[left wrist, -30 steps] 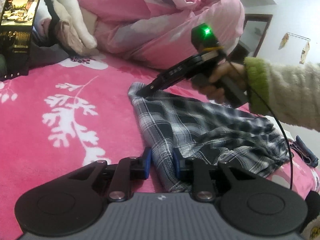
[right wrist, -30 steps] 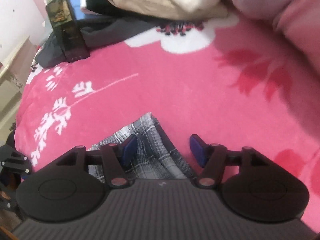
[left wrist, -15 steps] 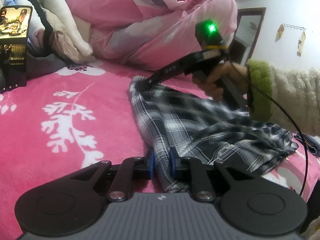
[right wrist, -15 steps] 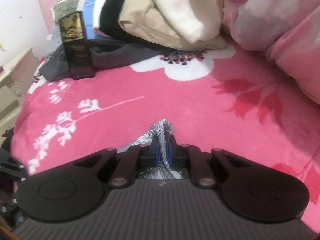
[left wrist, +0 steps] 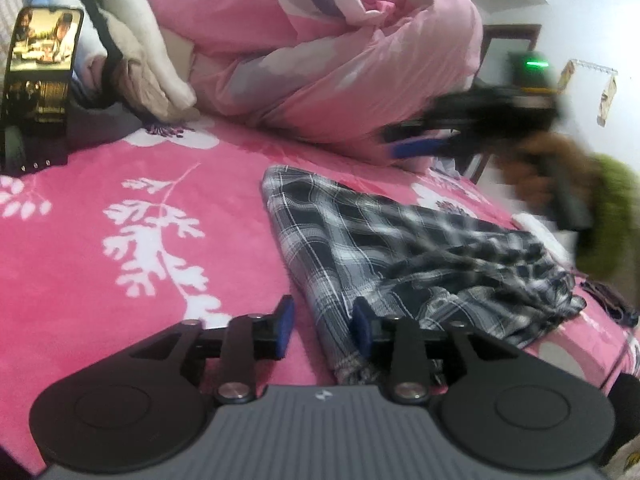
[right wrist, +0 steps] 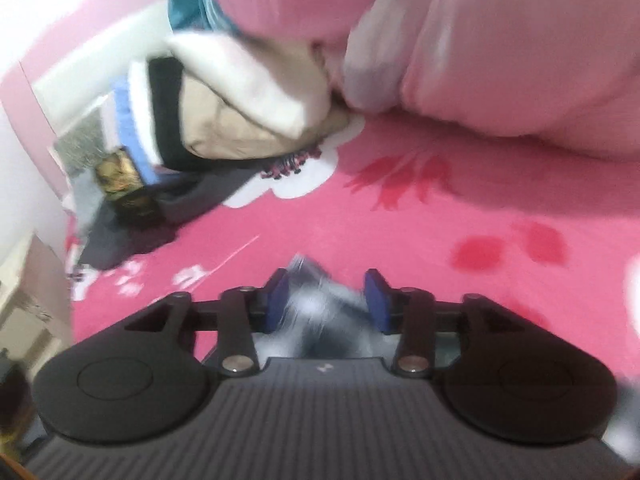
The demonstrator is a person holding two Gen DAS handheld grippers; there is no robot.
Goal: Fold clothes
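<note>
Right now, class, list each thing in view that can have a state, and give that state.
Left gripper: open, astride the garment's near edge.
Right gripper: open, lifted off the cloth.
Plaid garment: lying rumpled, unfolded, on the pink blanket.
Phone: propped upright, screen lit.
Pink duvet: bunched in a heap.

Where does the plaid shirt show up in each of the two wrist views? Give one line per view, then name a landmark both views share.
Left wrist view: the plaid shirt spreads from centre to right, its near edge between the open left gripper.
Right wrist view: a blurred corner of it sits low at centre, between the open right gripper.
Shared landmark: the folded clothes pile beyond the pink blanket.
</note>
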